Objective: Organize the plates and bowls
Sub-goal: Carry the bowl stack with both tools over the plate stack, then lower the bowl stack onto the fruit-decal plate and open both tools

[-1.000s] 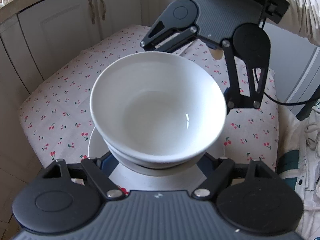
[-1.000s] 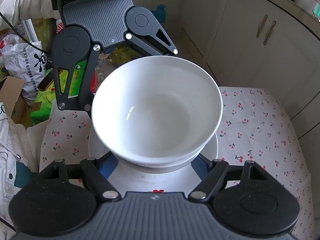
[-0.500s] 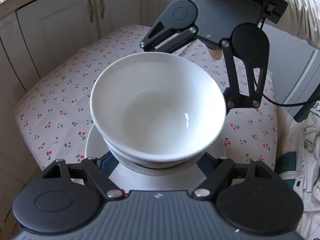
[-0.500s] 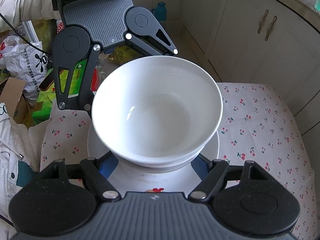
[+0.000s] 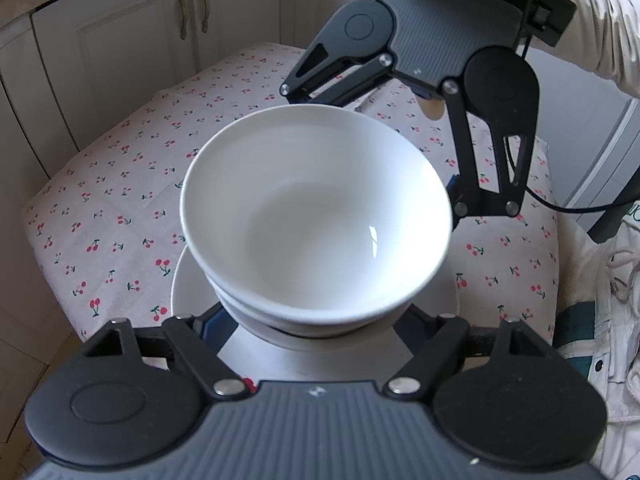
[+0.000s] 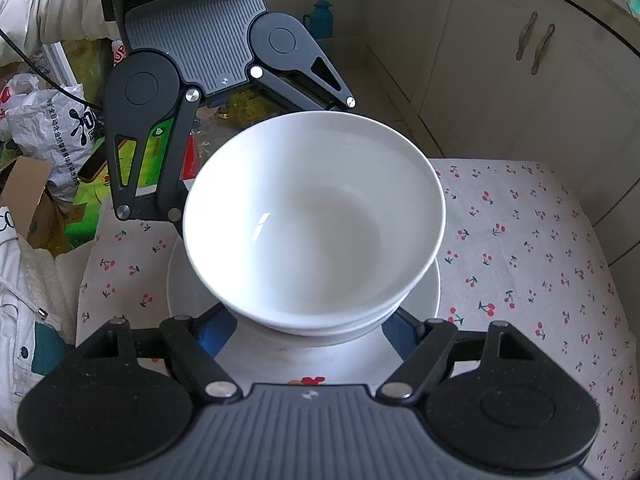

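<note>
Two nested white bowls [image 5: 316, 216] [image 6: 316, 220] stand over a white plate [image 5: 188, 280] [image 6: 180, 280] on the cherry-print tablecloth [image 5: 120, 200]. My left gripper [image 5: 312, 324] reaches in from the near side, its blue pads [image 5: 210, 326] flanking the lower bowl's base and shut on it. My right gripper [image 6: 304, 328] grips the same stack from the opposite side, pads [image 6: 214, 332] against the base. Each gripper shows in the other's view, beyond the bowls: the right [image 5: 372, 120] and the left [image 6: 264, 148]. The rims hide the fingertips. Whether the stack rests on the plate I cannot tell.
Cream cabinet doors [image 5: 140, 40] [image 6: 520, 80] stand close behind the table. Off the table's edge, bags and a cardboard box [image 6: 40, 140] clutter the floor. A person's white sleeve [image 5: 600, 32] and jacket [image 6: 24, 300] are at the sides.
Only the tablecloth drifts slightly in both views. Both grippers keep the same hold on the bowls.
</note>
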### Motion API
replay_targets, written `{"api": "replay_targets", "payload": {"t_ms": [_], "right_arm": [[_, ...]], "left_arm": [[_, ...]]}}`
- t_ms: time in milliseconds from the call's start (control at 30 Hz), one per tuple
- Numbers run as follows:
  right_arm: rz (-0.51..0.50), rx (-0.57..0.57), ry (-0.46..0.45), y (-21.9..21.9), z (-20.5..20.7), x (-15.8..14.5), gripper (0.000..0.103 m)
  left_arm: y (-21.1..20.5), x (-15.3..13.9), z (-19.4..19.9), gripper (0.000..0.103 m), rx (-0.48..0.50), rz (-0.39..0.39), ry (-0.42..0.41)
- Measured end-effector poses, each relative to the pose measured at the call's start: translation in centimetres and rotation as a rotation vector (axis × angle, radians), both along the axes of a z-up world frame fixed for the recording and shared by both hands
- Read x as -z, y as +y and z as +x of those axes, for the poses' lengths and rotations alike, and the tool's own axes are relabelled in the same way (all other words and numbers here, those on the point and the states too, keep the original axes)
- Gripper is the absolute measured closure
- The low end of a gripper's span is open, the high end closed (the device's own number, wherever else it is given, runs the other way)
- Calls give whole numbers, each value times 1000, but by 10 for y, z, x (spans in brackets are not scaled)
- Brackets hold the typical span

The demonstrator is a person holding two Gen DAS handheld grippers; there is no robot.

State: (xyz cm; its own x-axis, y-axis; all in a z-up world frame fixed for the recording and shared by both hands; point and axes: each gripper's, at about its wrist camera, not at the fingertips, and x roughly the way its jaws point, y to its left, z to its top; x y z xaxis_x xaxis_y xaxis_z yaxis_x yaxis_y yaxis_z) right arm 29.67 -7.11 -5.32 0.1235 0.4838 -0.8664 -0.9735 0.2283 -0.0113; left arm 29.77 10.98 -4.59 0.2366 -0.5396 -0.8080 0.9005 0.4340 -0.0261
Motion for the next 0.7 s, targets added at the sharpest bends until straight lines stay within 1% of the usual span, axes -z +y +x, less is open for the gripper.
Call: {"api": "replay_targets", "payload": {"t_ms": [333,500,533,567,633,667,700], "right_arm": [[-3,0,8,2,0,3,20],[-1,4,8,2,-2,4,20],[-5,2,3,3,-3,4,19],[-4,4,3,3,-3,4,16],[2,6,11,5,-3,5,13],[6,8,9,5,-3,6,11],[6,7,10,6,-4,7,6]], "left_arm": [[2,7,3,20,-1,0,20],[3,7,1,20,3,-6,3],[3,7,1,20,3,-7,1],[3,7,1,20,0,-11,1],[4,8,0,14,-4,-23,-3],[4,8,-1,7,-3,-28,-11],[3,7,-3,3,2,-30,-17]]}}
